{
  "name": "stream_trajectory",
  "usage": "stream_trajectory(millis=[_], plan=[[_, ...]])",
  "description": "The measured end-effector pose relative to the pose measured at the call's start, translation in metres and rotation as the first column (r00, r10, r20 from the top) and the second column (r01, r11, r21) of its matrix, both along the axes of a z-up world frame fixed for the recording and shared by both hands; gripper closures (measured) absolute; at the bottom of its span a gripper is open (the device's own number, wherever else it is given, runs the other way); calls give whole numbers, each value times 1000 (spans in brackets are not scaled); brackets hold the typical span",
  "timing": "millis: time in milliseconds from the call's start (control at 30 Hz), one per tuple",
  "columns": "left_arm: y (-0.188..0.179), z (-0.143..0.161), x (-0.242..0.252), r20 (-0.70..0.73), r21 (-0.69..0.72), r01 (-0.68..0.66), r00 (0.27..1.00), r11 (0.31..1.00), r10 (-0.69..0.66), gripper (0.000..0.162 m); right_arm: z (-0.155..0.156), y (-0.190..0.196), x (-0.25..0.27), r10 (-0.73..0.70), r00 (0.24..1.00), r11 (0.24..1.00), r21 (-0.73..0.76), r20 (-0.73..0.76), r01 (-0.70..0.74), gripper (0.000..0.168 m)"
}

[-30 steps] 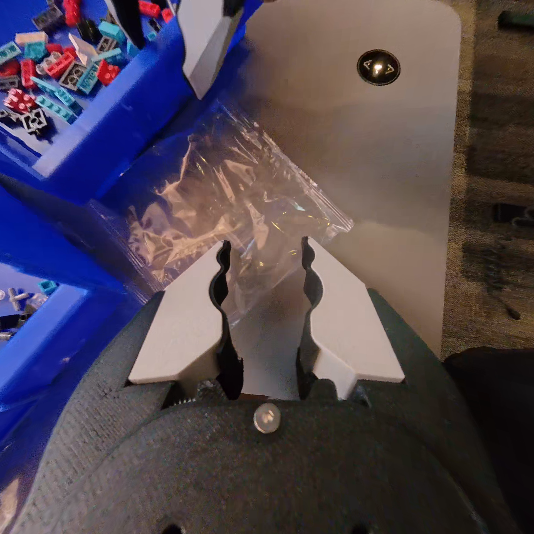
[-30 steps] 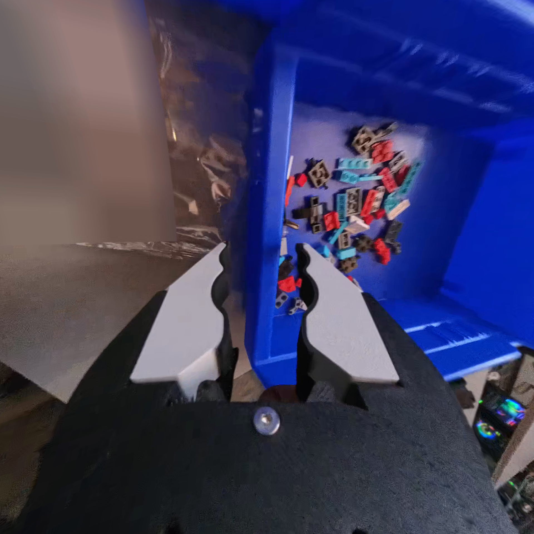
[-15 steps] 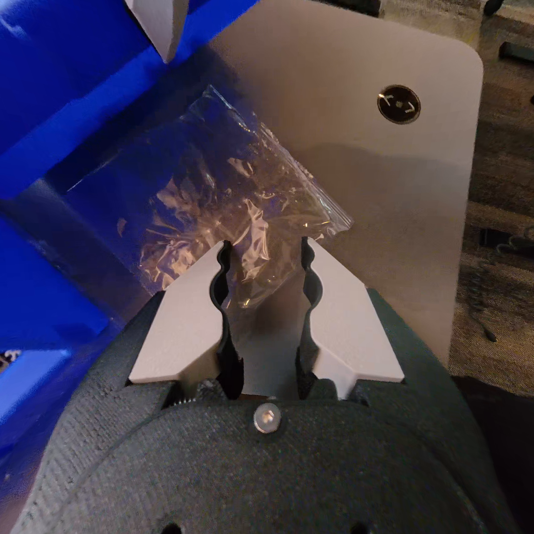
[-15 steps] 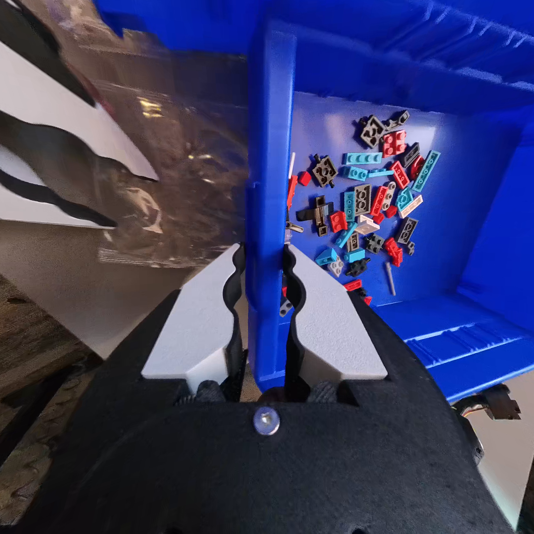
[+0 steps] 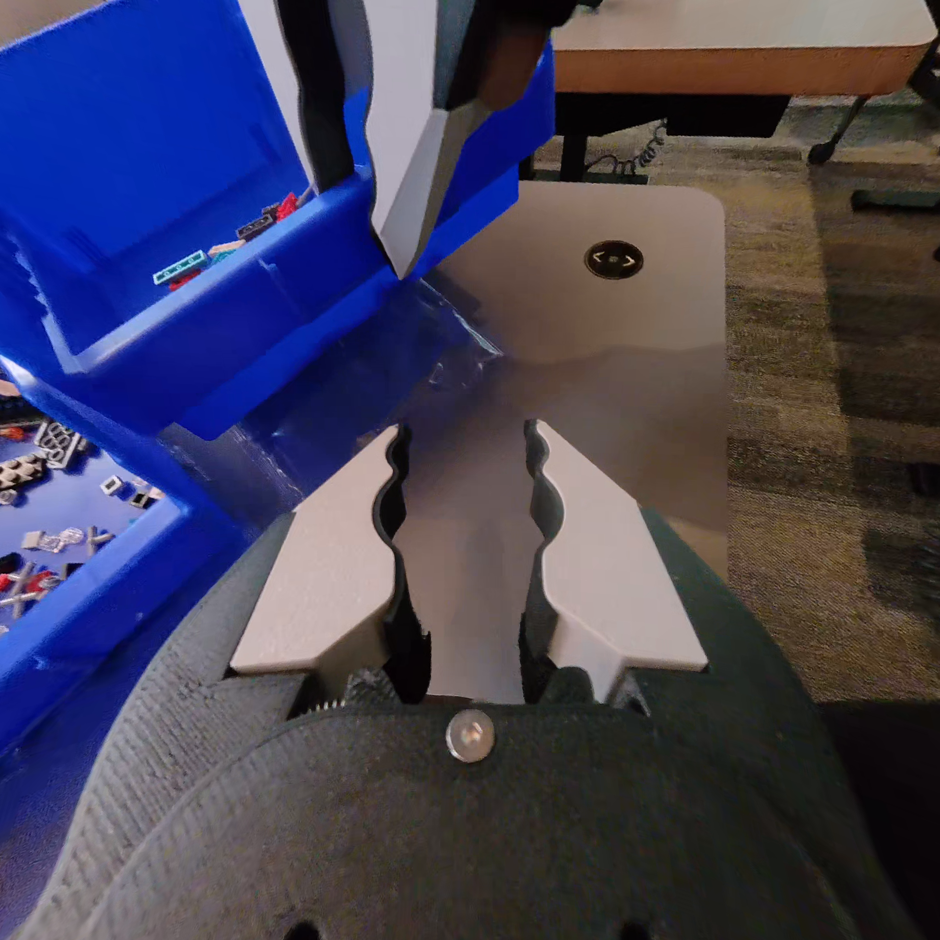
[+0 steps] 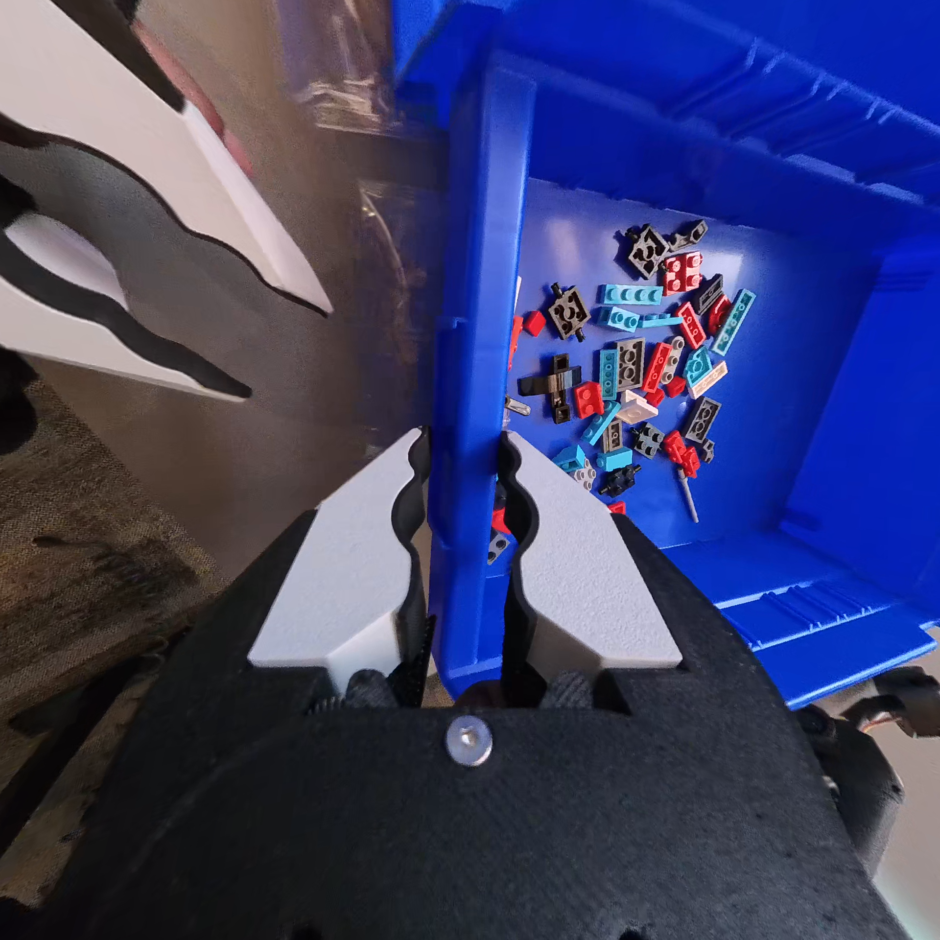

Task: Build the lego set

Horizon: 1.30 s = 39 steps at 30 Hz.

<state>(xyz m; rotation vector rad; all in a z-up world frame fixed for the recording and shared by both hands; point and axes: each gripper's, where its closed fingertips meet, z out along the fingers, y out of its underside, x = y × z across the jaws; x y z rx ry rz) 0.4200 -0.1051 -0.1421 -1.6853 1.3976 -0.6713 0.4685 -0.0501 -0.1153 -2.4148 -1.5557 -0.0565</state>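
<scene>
My right gripper [image 6: 465, 442] is shut on the side wall of a blue bin [image 6: 483, 285] and holds it tilted off the white table [image 5: 610, 346]. Several loose red, teal, black and grey lego pieces [image 6: 651, 366] lie on the bin's floor. In the left wrist view the right gripper [image 5: 366, 218] clamps the bin [image 5: 178, 178] from above. My left gripper [image 5: 464, 430] is open and empty, low over the table. A crumpled clear plastic bag [image 5: 437, 351] lies partly under the raised bin, just ahead of it. The left gripper [image 6: 287, 351] also shows in the right wrist view.
A second blue bin [image 5: 117, 569] with small lego parts sits at the lower left. A round black button [image 5: 614, 259] is set in the table near its far right corner. Carpet [image 5: 814, 458] lies beyond the table's right edge. Another desk [image 5: 712, 66] stands behind.
My right gripper closed on the bin wall and raised and tilted the bin. My left gripper stayed open and drew back from the plastic bag, which now lies partly under the bin.
</scene>
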Motion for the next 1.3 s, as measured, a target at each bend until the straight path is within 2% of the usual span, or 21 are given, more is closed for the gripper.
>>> stream_trajectory(millis=[167,400,467,567,700,800,867,967,1100,1300], plan=[[-6,2,-10,33,-57,13,999,998,-11,115,-4,-20,-14,11,999,1000,15,-30,-11,142],[-14,16,-50,108,-114,51,993,992,-39,113,-45,-30,-16,20,998,999,25,55,-22,144],[-11,25,-68,152,-135,45,988,990,-24,112,-45,-30,-17,3,999,999,49,37,-5,143],[2,40,-106,223,-159,7,974,987,29,109,-31,-30,-23,-14,1000,994,104,-28,16,140],[36,51,-175,282,-162,-113,947,980,156,107,8,-34,-32,-27,997,981,188,-79,41,137],[67,49,-232,291,-203,-233,913,951,286,107,34,-39,-70,16,979,974,224,-205,31,138],[86,44,-263,291,-236,-294,888,926,356,106,37,-40,-108,65,955,972,235,-291,5,139],[111,35,-298,283,-242,-367,859,898,427,106,21,-33,-174,110,902,971,239,-417,-8,139],[128,24,-326,277,-243,-407,841,881,465,105,-20,-16,-245,92,851,974,222,-518,30,139],[138,20,-351,280,-260,-391,844,883,457,105,-62,2,-288,31,824,980,180,-565,87,139]])
